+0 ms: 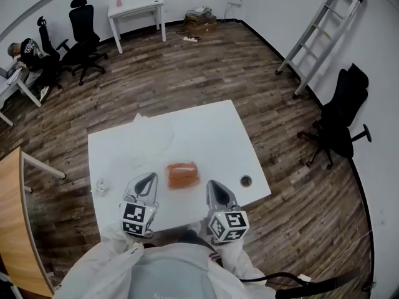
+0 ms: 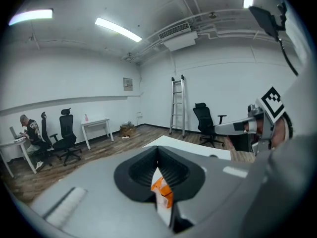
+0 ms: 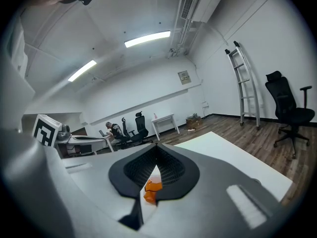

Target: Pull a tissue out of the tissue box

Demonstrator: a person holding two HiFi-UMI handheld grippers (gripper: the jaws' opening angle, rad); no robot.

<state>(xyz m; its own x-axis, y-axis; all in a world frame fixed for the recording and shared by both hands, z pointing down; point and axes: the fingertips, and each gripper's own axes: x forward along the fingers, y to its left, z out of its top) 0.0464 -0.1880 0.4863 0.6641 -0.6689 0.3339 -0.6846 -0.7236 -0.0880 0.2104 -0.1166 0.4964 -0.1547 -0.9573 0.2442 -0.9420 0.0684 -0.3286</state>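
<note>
The orange tissue box [image 1: 182, 175] sat near the front of the white bench [image 1: 206, 129], between the left claw [image 1: 151, 175] and right claw [image 1: 210, 184], both closed and empty.

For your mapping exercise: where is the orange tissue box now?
In the head view, the orange tissue box sits near the front edge of the white table, between the left hand-held gripper and the right hand-held gripper.
</note>
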